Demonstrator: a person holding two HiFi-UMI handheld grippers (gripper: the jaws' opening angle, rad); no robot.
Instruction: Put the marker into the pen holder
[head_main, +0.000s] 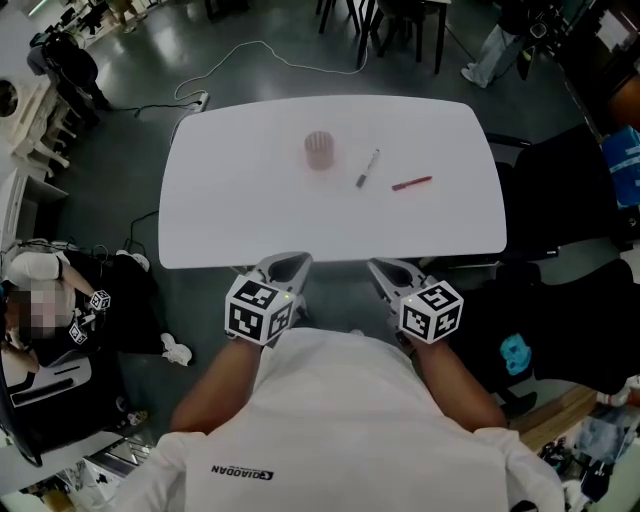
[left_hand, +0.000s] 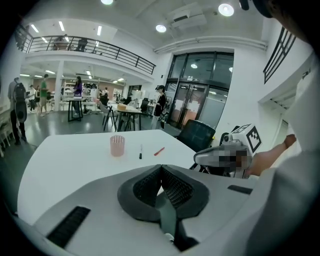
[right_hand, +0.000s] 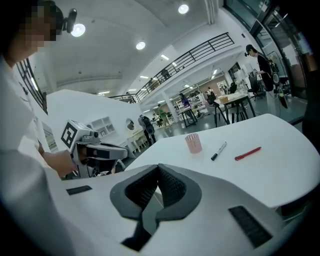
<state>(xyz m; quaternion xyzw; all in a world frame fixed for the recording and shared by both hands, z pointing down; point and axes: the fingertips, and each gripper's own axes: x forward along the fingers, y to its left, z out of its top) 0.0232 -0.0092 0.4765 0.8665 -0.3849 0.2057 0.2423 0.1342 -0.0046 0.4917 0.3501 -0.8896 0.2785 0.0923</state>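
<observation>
White table is sitting ahead. Left gripper and right gripper are hovering side by side at its near edge, close in front of the person's white shirt. Both are showing jaws pressed together at the tips, with nothing between them. Marker is lying flat toward the far middle of the tabletop, well apart from both grippers. Pink pen holder is standing upright just left of the marker, not touching it. Red pen is lying near the marker's right.
</observation>
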